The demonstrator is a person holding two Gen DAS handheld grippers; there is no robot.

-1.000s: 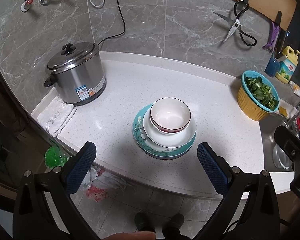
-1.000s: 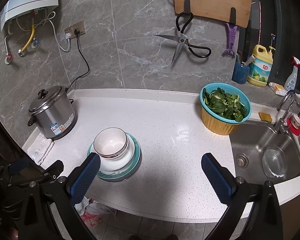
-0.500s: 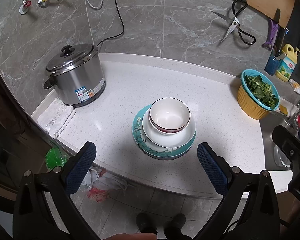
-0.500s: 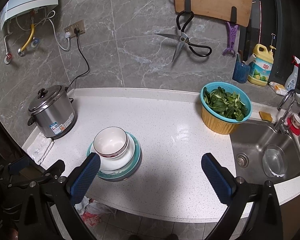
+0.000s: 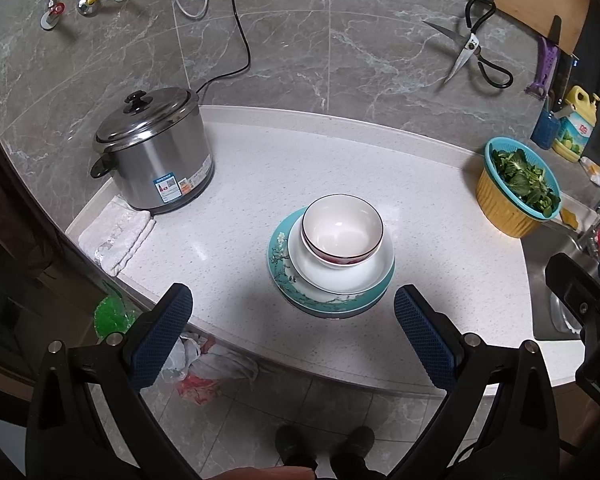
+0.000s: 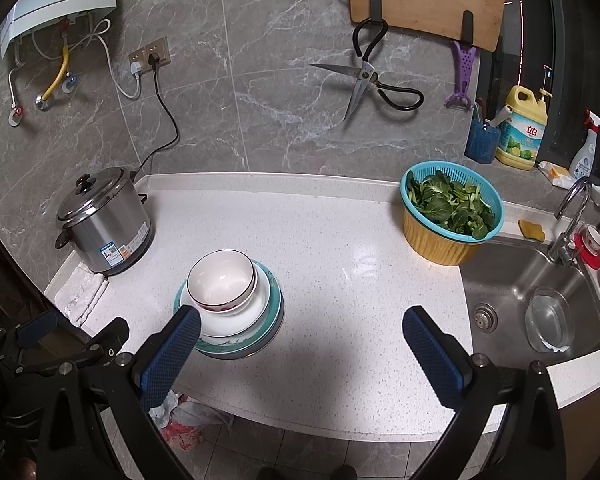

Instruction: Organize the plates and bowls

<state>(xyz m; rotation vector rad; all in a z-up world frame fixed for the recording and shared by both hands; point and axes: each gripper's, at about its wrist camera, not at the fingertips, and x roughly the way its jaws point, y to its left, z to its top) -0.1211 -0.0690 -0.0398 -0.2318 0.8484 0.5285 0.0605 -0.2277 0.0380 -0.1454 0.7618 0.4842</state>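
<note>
On white countertop [image 5: 440, 216], stacked bowl [image 5: 342, 230] beside sink [image 6: 512, 276].

White counter [image 5: 340, 168], rice cooker [image 5: 156, 152], cloth [image 5: 116, 232], teal plate [image 5: 284, 276]

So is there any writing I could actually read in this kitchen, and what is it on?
"立白": the red logo on the yellow detergent bottle.
Sticker on the rice cooker: print too small to read.
White spray bottle: label blurred.
Plates and bowl carry patterns only, no words.

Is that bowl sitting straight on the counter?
No, the bowl rests on a white plate, stacked on a teal plate.
</note>
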